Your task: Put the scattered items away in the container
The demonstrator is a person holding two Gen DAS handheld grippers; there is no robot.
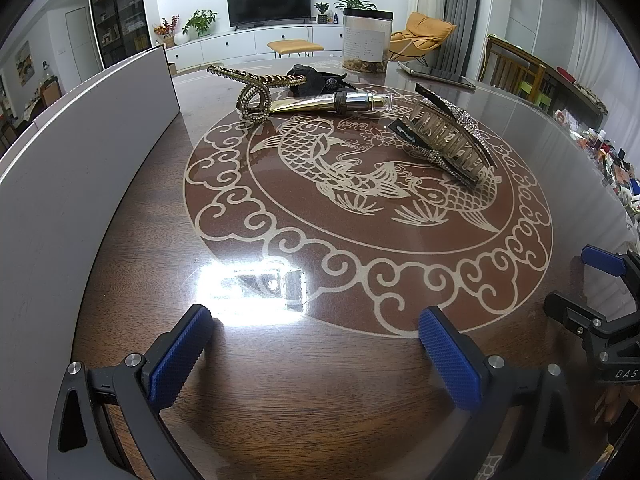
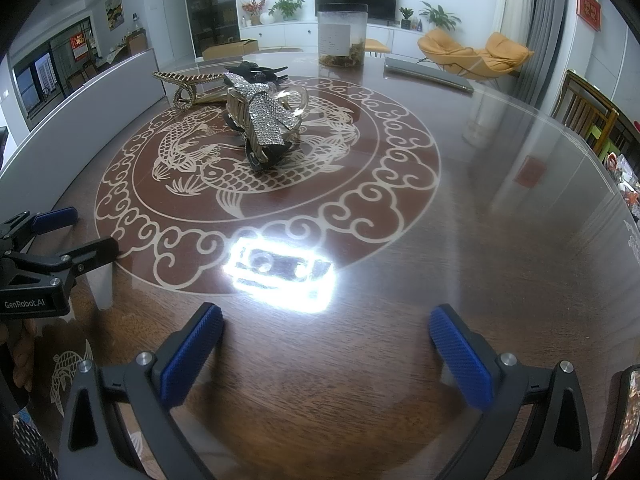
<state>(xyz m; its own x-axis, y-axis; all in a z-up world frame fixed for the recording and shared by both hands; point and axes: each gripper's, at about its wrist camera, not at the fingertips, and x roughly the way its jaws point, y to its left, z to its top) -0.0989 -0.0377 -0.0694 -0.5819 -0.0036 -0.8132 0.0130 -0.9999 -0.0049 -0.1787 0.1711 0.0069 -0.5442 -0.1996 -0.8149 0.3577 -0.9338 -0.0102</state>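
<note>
A: What are the tongs doing?

B: Both are spread wide with nothing between them. The left gripper (image 1: 316,332) hovers low over the wooden table (image 1: 320,408) at six o'clock in its own view, blue pads (image 1: 180,356) apart. The right gripper (image 2: 326,340) is the same, pads parted above a bright lamp reflection (image 2: 280,272) on the glossy top. In the left view the right gripper shows at four o'clock; in the right view the left one shows at nine o'clock.

A: And the scattered items?

B: They sit on the fish medallion (image 1: 360,184) inlaid in the table. In the left view a rhinestone claw clip (image 1: 444,140) lies at one o'clock, on the medallion's right side. A gold looped hair clip (image 1: 256,92) lies at eleven o'clock, just beside a gold cosmetic tube (image 1: 332,102) that runs to its right. Behind the tube, touching or nearly so, is a black hair clip (image 1: 316,78).

A: The container?

B: A white box wall (image 1: 92,140) stands along the table's left, from nine to eleven o'clock in the left view, near the looped clip but apart from it. I can't see inside.

A: Anything further back?

B: A clear jar (image 1: 366,40) with a dark lid at twelve o'clock, and a flat grey tablet-like slab (image 1: 436,74) to its right.
</note>
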